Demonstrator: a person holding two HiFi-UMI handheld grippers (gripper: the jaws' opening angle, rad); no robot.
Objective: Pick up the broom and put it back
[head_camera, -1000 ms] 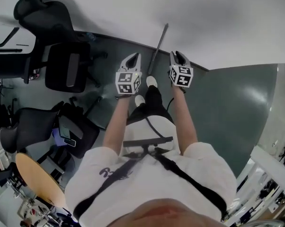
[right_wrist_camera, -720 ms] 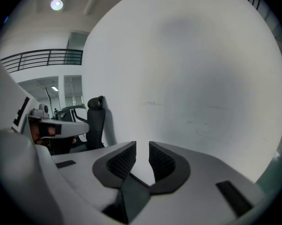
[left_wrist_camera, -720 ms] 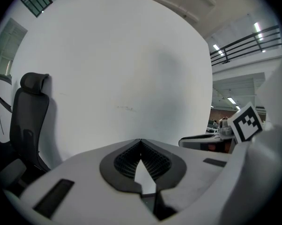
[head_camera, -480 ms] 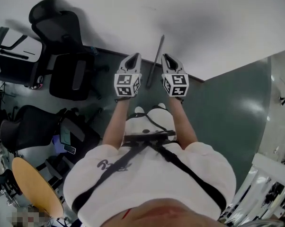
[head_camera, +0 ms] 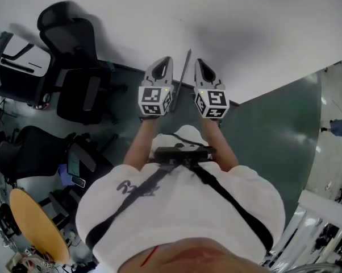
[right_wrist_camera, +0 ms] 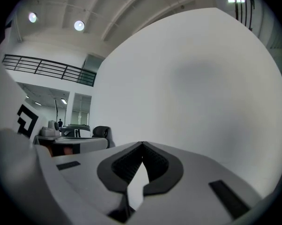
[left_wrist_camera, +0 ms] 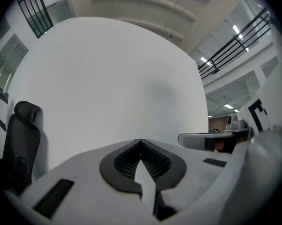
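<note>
The broom shows in the head view only as a thin grey pole [head_camera: 184, 73] leaning against the white wall [head_camera: 245, 27]. Its lower part is hidden behind the grippers and the person's arms. My left gripper [head_camera: 165, 62] is just left of the pole and my right gripper [head_camera: 199, 63] just right of it; neither touches it. Both point level at the wall. In the left gripper view the left gripper [left_wrist_camera: 140, 141] has its jaws closed tip to tip on nothing. The right gripper [right_wrist_camera: 142, 144] is shut and empty too.
Black office chairs [head_camera: 74, 90] stand along the wall at the left, with more chairs [head_camera: 29, 152] nearer. A round wooden table [head_camera: 34, 226] is at the lower left. Green floor [head_camera: 273, 129] stretches to the right.
Both grippers have risen towards the head camera and now flank the upper part of the pole. The pole still leans on the wall.
</note>
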